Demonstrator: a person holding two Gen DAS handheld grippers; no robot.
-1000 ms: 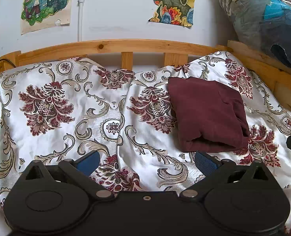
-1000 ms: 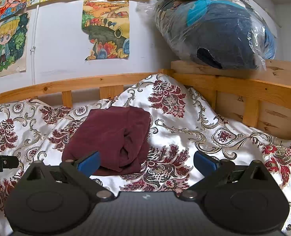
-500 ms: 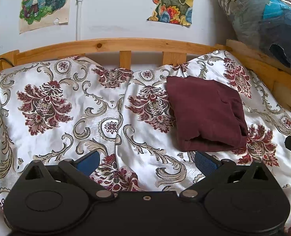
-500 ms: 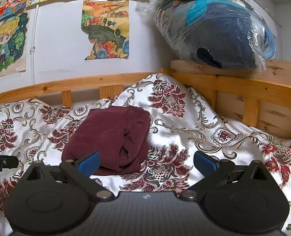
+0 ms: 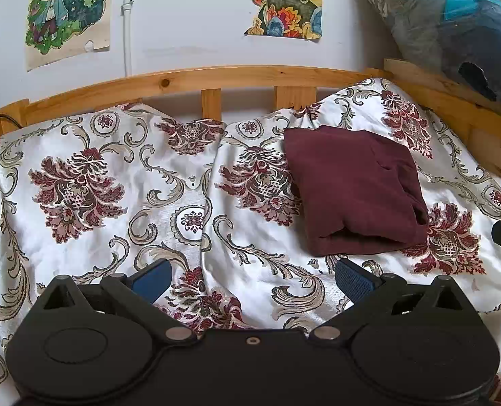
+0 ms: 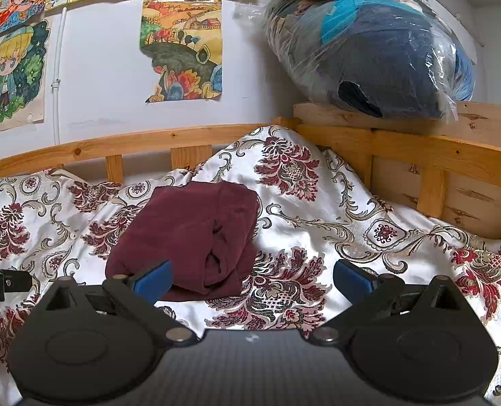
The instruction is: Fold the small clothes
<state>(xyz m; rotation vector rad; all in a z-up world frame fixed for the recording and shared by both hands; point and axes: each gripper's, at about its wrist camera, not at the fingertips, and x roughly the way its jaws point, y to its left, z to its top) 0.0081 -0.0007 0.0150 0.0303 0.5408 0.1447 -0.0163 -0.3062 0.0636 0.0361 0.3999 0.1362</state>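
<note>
Maroon garment (image 5: 355,186) lies folded on the floral bedspread (image 5: 115,186), far right, near the wooden rail (image 5: 216,76). Left gripper (image 5: 252,275) and right gripper (image 6: 252,275) hover nearer, jaws spread wide, holding nothing.

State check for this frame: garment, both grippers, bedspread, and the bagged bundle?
maroon garment: folded, lying on the bedspread, not gripped.
left gripper: open, holding nothing.
right gripper: open, holding nothing.
floral bedspread: spread out, wrinkled.
plastic-wrapped bundle: bagged, resting on the wooden frame.
</note>
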